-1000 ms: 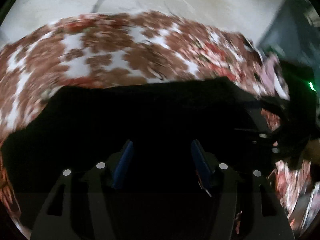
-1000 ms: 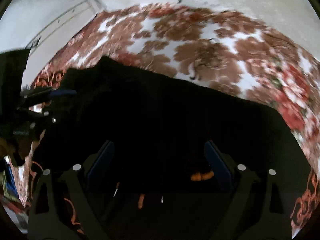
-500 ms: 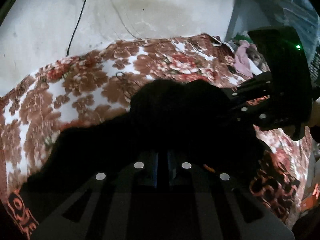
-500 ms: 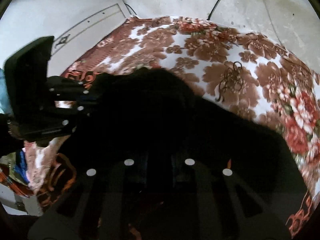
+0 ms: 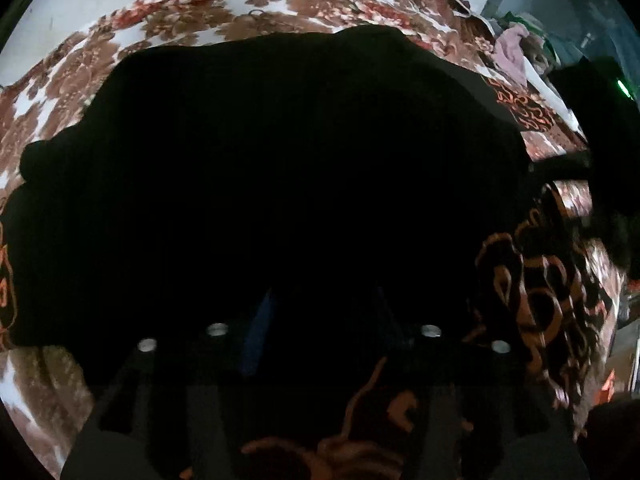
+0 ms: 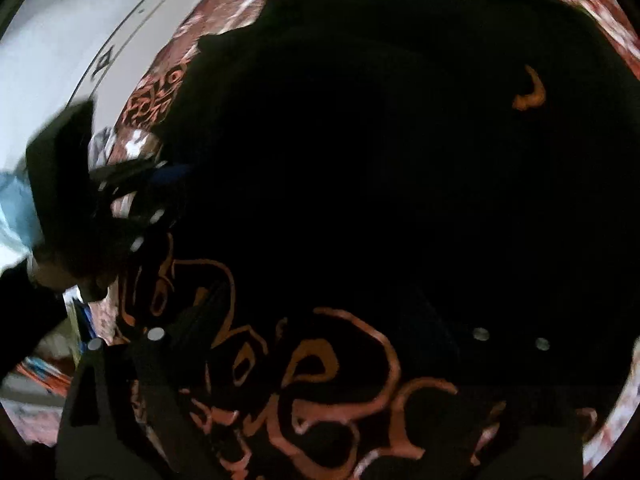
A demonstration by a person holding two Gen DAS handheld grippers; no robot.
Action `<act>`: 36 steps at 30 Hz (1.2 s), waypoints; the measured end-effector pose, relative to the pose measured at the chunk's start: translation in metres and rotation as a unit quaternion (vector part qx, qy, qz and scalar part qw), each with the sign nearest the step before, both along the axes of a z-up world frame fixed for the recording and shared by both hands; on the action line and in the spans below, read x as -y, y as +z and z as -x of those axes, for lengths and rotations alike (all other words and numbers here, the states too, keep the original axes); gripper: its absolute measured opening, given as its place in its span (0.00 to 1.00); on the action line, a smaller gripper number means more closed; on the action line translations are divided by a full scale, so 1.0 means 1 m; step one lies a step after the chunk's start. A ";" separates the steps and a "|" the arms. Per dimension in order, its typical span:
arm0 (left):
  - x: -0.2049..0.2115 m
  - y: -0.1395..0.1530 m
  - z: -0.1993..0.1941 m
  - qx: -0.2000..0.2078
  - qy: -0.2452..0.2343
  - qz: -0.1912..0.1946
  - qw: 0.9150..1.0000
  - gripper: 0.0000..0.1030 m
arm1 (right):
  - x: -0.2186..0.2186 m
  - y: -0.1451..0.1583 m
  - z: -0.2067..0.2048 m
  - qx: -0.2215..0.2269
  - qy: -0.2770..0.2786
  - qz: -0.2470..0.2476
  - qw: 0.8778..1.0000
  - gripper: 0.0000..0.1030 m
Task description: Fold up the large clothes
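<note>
Black garment (image 5: 280,168) with orange print lies spread on the floral bedspread (image 5: 72,80), filling both wrist views from 9 to 3 o'clock. Left gripper (image 5: 324,320) has jaws just reopened, apart, dark cloth lying under them, nothing pinched. Right gripper (image 6: 316,332) has also just opened, jaws wide, printed fabric between them but not clamped.

Risks: the freshly dropped fold looks bulky and uneven, so it may slump or spring back. Loose cloth could snag on an open finger as a hand lifts away. Dark fabric hides the edges, so a re-grab at 12 o'clock may catch two layers.
</note>
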State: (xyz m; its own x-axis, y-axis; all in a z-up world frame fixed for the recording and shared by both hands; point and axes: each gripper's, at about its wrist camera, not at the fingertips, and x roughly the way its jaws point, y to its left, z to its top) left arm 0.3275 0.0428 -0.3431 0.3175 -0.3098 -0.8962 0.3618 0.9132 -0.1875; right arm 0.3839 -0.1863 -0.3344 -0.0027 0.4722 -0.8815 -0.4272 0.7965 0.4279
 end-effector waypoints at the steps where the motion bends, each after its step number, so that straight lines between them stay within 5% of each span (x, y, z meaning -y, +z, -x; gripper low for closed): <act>1: -0.005 0.004 0.000 0.001 -0.002 -0.005 1.000 0.52 | 0.007 0.007 -0.012 0.001 -0.014 0.001 1.000 0.92; 7: -0.036 0.029 -0.052 0.032 0.008 -0.021 0.999 0.58 | 0.037 0.025 -0.105 0.047 -0.079 0.014 0.996 0.92; 13: -0.059 0.017 -0.157 0.042 0.086 0.050 0.994 0.58 | 0.035 0.002 -0.183 0.083 -0.100 0.027 0.991 0.92; 18: -0.068 -0.007 -0.213 0.028 0.116 0.094 0.988 0.57 | 0.041 -0.032 -0.223 0.064 -0.122 0.018 0.990 0.92; 20: -0.066 -0.016 -0.227 0.019 0.112 0.104 0.988 0.53 | 0.042 -0.036 -0.231 0.059 -0.120 0.008 0.991 0.92; 23: -0.062 -0.030 -0.241 0.001 0.110 0.092 0.990 0.35 | 0.036 -0.041 -0.240 0.046 -0.117 -0.010 0.992 0.91; 25: -0.062 -0.027 -0.243 0.010 0.107 0.101 0.989 0.22 | 0.032 -0.041 -0.244 0.046 -0.105 -0.014 0.993 0.70; 30: -0.060 -0.011 -0.242 0.033 0.101 0.101 0.989 0.17 | 0.023 -0.030 -0.247 0.063 -0.072 0.008 0.995 0.46; 36: -0.057 0.015 -0.262 0.068 0.098 0.089 0.989 0.17 | 0.022 0.006 -0.264 0.102 -0.071 0.009 0.992 0.42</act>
State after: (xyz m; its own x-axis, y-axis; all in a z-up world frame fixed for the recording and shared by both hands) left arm 0.5891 0.0998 -0.3283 0.5010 -0.3795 -0.7778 0.2148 0.9251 -0.3131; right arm 0.6481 -0.2085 -0.3289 0.2416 0.4393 -0.8653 -0.3870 0.8613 0.3292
